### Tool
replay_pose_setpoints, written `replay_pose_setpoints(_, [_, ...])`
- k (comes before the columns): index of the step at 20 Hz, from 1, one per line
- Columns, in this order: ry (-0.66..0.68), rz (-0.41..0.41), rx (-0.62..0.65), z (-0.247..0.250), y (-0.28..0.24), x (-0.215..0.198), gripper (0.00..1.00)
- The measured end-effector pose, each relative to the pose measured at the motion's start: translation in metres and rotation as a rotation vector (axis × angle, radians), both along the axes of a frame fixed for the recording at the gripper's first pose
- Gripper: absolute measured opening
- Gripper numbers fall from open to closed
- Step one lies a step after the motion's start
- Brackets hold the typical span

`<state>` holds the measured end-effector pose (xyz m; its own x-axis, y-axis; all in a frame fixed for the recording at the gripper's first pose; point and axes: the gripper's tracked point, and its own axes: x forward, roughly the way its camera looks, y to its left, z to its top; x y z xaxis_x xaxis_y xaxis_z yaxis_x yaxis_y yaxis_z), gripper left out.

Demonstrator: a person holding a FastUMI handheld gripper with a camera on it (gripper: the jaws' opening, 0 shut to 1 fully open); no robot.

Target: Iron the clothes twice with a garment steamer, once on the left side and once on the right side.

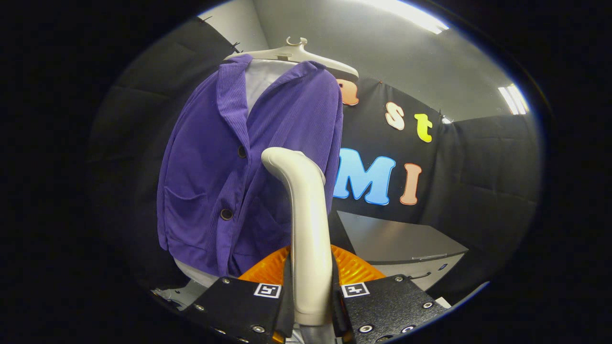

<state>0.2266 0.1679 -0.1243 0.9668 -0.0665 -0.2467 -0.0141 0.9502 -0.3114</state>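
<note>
A purple corduroy jacket (215, 162) with dark buttons hangs on a pale hanger (299, 52) over a white form, beyond the fingers. My gripper (311, 296) is shut on the cream handle of the garment steamer (306, 215), which rises upright between both fingers. The steamer's curved head (282, 160) sits in front of the jacket's right front panel, near its button line; whether it touches the cloth I cannot tell. An orange translucent part of the steamer (354, 267) shows just behind the fingers.
A grey table (397, 239) stands to the right of the jacket, against the black cloth wall. A white base of the form (196, 274) shows below the jacket's hem. Ceiling lights (406, 12) shine overhead.
</note>
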Motion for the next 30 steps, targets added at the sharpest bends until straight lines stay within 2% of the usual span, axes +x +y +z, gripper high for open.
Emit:
replay_pose_setpoints(11, [0.133, 0.022, -0.068, -0.085, -0.010, -0.037, 0.31])
replay_pose_setpoints(19, [0.285, 0.029, -0.009, -0.150, -0.013, -0.067, 0.31])
replay_pose_setpoints(24, [0.311, 0.024, 0.041, -0.139, -0.020, -0.079, 0.31])
replay_pose_setpoints(26, [0.284, 0.034, 0.088, -0.120, -0.020, -0.086, 0.31])
replay_pose_setpoints(30, [0.210, 0.068, 0.091, -0.068, -0.019, -0.087, 0.31])
